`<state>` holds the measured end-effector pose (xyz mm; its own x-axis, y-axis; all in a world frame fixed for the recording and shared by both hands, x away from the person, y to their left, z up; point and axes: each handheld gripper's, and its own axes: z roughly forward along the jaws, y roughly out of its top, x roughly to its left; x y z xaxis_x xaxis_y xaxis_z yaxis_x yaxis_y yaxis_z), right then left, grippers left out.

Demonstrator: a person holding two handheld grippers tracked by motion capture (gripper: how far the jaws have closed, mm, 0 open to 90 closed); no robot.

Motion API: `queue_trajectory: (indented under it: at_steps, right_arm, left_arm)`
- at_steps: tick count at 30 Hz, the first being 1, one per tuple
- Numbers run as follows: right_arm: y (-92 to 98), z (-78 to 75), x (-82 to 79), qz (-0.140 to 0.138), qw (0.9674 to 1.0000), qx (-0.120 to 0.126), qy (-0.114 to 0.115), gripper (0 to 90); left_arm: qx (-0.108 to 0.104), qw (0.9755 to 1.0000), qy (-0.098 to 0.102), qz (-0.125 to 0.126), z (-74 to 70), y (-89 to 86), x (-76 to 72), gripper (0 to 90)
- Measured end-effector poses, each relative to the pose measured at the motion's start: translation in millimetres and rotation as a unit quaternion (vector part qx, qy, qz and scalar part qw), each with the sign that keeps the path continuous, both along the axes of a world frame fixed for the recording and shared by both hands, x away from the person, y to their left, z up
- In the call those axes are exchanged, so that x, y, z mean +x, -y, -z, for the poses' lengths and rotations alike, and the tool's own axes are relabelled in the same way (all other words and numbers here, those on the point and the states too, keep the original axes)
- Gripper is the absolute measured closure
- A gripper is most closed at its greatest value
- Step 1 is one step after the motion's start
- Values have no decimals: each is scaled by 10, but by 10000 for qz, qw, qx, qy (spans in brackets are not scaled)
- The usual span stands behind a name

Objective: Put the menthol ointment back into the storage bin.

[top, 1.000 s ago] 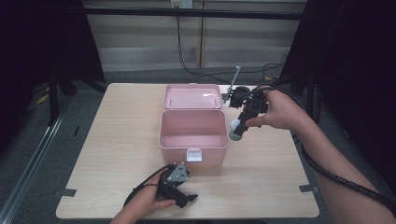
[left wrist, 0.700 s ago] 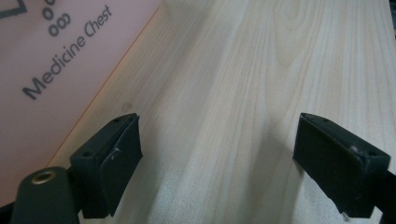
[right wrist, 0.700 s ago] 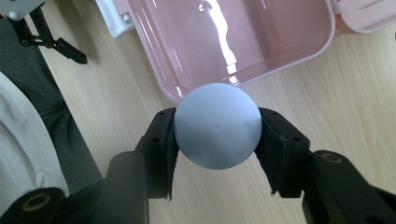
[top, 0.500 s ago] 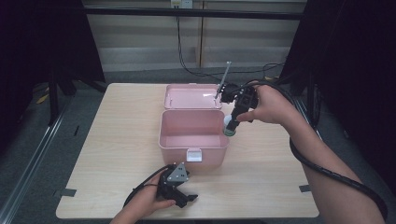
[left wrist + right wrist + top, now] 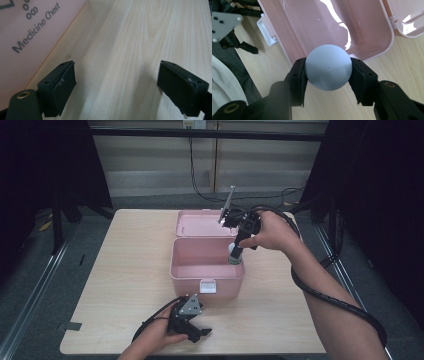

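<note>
Ball [image 5: 328,70], pale blue-grey, clamped between right gripper [image 5: 235,256] pads, held over right rim of open pink box [image 5: 205,270]. Left gripper [image 5: 192,327] rests on table [image 5: 125,265] near box front, jaws wide apart, nothing between.

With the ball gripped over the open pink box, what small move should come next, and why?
Probably ease the right gripper a little further over the pink box before lowering: its jaws are shut on the pale blue ball, which hangs at the box's right rim, not clearly over the hollow.
</note>
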<state>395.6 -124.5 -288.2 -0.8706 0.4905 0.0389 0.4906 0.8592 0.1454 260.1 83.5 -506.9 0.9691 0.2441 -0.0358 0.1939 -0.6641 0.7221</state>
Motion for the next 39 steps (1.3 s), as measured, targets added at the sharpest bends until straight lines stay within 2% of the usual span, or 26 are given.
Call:
queue_trajectory:
  at_steps: [10,11,17,23,24,25,26,31,39]
  right_arm:
    - [-118,135,129,401,9991,2,-101,505]
    - [-144,172,161,539,9985,28,-117,505]
    - [-170,271,230,832,9963,36,-205,505]
    - [-174,370,327,1229,9922,24,-184,505]
    - [-178,376,338,1348,9906,-7,-214,506]
    - [-178,376,338,1348,9906,-7,-214,506]
    - [-178,402,363,1494,9886,-6,-206,506]
    - [-191,453,396,1690,9854,-19,-216,506]
    - [-240,533,436,2038,9786,12,-292,506]
  left_arm:
    - [-9,10000,22,9,1,1,3,145]
    - [-8,10000,22,9,1,1,3,145]
    - [4,10000,9,6,-1,-1,2,145]
    - [-5,10000,-1,10,0,-1,1,145]
    - [-8,10000,-2,9,1,-1,1,145]
    - [-8,10000,-2,9,1,-1,1,145]
    - [-8,10000,-2,10,0,-1,1,145]
    - [-9,10000,-3,9,1,-1,1,145]
    - [-8,10000,-1,11,1,-1,1,145]
